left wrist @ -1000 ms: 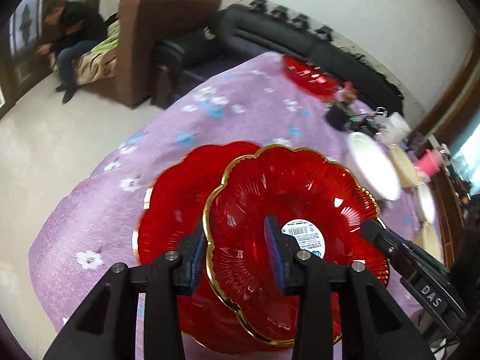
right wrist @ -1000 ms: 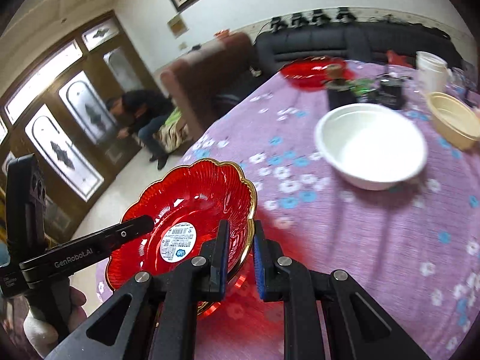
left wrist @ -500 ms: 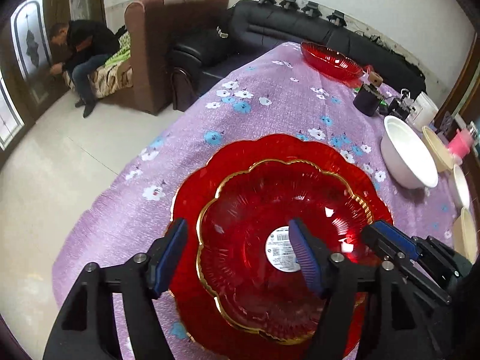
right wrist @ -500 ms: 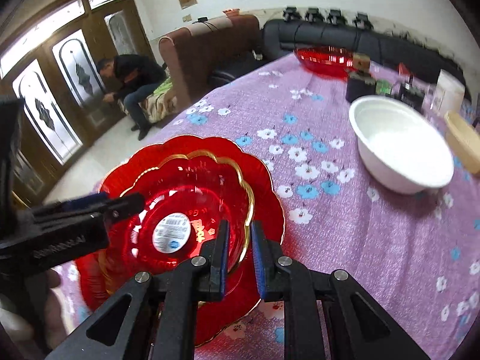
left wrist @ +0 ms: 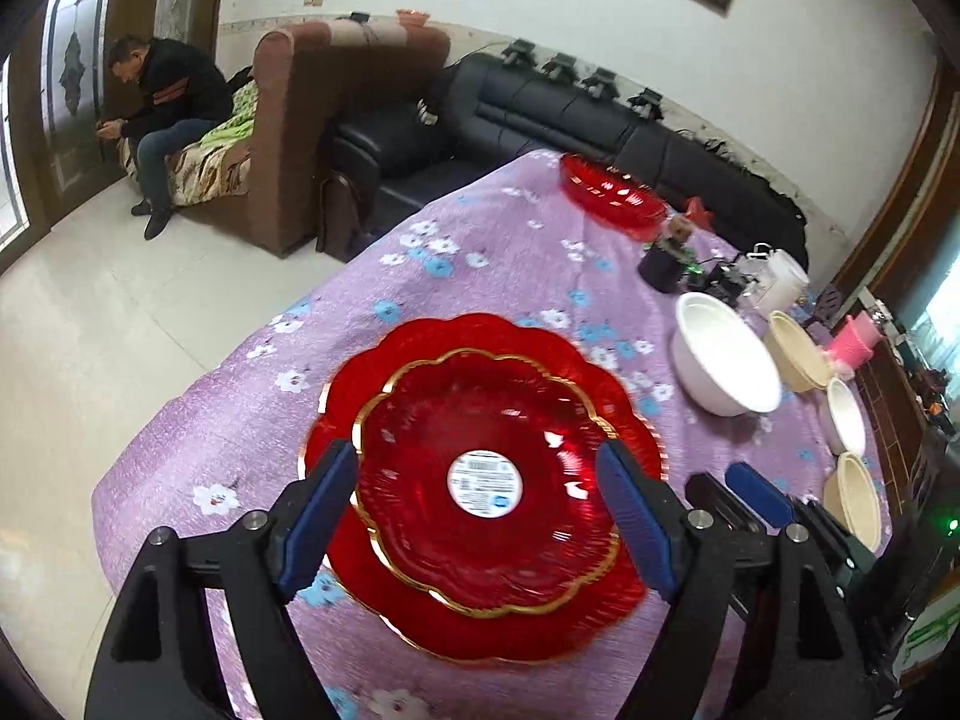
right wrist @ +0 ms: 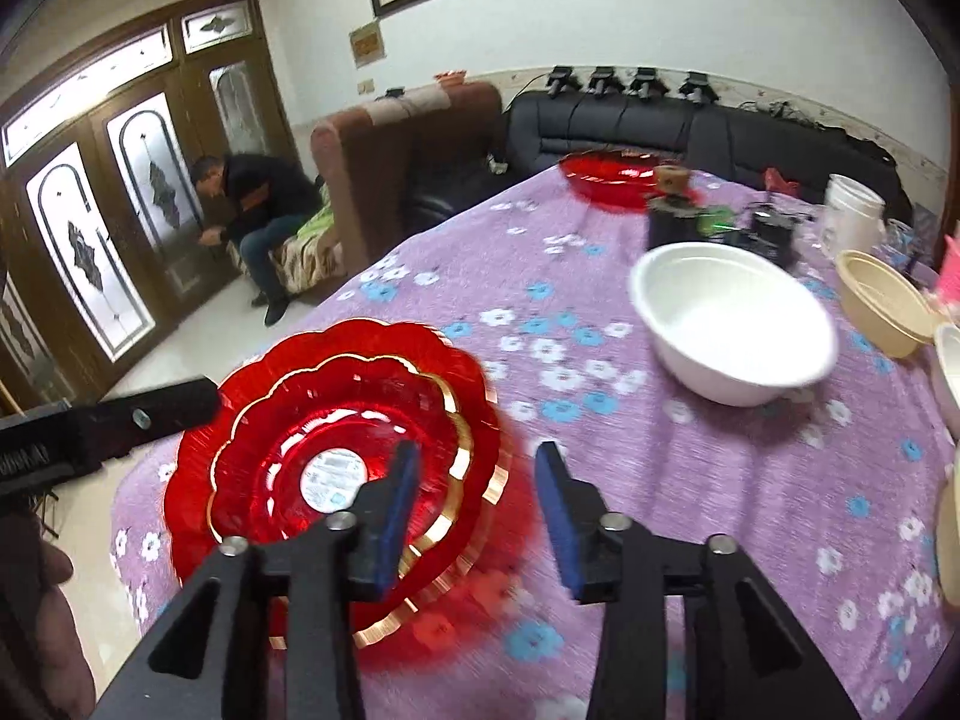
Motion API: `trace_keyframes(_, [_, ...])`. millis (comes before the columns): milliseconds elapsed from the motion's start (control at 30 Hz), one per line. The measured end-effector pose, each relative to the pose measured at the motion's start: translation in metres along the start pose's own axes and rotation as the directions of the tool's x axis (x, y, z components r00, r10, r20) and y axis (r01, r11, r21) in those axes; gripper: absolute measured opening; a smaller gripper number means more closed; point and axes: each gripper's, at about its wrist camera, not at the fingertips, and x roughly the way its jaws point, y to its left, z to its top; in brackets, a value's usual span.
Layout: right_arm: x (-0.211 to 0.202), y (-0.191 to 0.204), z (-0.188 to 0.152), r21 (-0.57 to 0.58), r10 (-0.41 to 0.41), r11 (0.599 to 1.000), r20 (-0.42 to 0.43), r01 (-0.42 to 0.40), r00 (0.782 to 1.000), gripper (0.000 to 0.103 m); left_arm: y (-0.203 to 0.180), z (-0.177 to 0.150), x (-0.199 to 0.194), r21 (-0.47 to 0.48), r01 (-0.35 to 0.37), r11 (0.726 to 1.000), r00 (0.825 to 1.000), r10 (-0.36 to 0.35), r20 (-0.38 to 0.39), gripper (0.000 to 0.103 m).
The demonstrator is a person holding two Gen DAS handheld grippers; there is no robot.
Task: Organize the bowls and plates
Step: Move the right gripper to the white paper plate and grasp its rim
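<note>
A small red glass plate with a gold rim and a white label (left wrist: 486, 480) lies nested in a larger red scalloped plate (left wrist: 480, 336) on the purple flowered tablecloth (left wrist: 468, 252). Both show in the right wrist view, small plate (right wrist: 336, 420), large plate (right wrist: 198, 468). My left gripper (left wrist: 480, 522) is open and empty, its jaws wide on either side of the small plate, above it. My right gripper (right wrist: 480, 504) is open and empty over the stack's right edge. A white bowl (right wrist: 732, 324) sits to the right.
A third red plate (left wrist: 612, 195) lies at the table's far end. Beige bowls (left wrist: 795, 351), another white bowl (left wrist: 846, 417), a white cup (right wrist: 852, 216), a dark jar (right wrist: 669, 222) and a pink item (left wrist: 852, 342) line the right side. Sofas and a seated person (left wrist: 162, 120) are beyond.
The small plate was set down into the large one. My right gripper let go of its rim and opened. My left gripper opened wider and both pulled back.
</note>
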Motion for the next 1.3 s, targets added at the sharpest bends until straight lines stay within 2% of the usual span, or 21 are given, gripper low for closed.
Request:
trace_keyframes(233, [-0.045,-0.069,-0.033,0.103,-0.099,0.99,-0.006,0.099,0.995,0.05,-0.039,-0.013,0.002,0.077,0.069,0.995,0.997,-0.066,-0.035,0.081])
trace_keyframes(367, [-0.076,-0.129,-0.053,0.21,-0.192,0.959,-0.017,0.191,0.981,0.05,-0.062,-0.026,0.008,0.115,0.12,0.986,0.991,-0.112,-0.076,0.081])
trace_keyframes(500, [-0.118,-0.194,-0.067,0.336,-0.299,0.899,-0.005,0.283,0.954,0.05,-0.09,-0.036,0.014,0.175,0.145,0.974,0.986,-0.127,-0.107,0.081])
trace_keyframes(700, [-0.163,-0.265,-0.079,0.492,-0.391,0.802,0.002,0.339,0.921,0.052,-0.119,-0.048,0.019,0.23,0.17,0.958,0.98,-0.14,-0.144,0.081])
trace_keyframes(867, [-0.173,-0.301,-0.08,0.546,-0.412,0.763,0.001,0.345,0.911,0.052,-0.133,-0.058,0.022,0.258,0.181,0.949,0.976,-0.141,-0.164,0.081])
trace_keyframes(1033, [-0.166,-0.35,-0.051,0.557,-0.409,0.753,-0.02,0.35,0.912,0.052,-0.145,-0.064,0.025,0.276,0.178,0.944,0.975,-0.131,-0.181,0.081])
trace_keyframes(1200, [-0.133,-0.411,-0.014,0.616,-0.332,0.724,-0.083,0.31,0.94,0.052,-0.155,-0.069,0.028,0.287,0.172,0.942,0.974,-0.12,-0.192,0.081])
trace_keyframes(1300, [-0.106,-0.435,0.003,0.622,-0.314,0.71,-0.141,0.331,0.939,0.052,-0.159,-0.071,0.031,0.29,0.168,0.942,0.973,-0.111,-0.203,0.081])
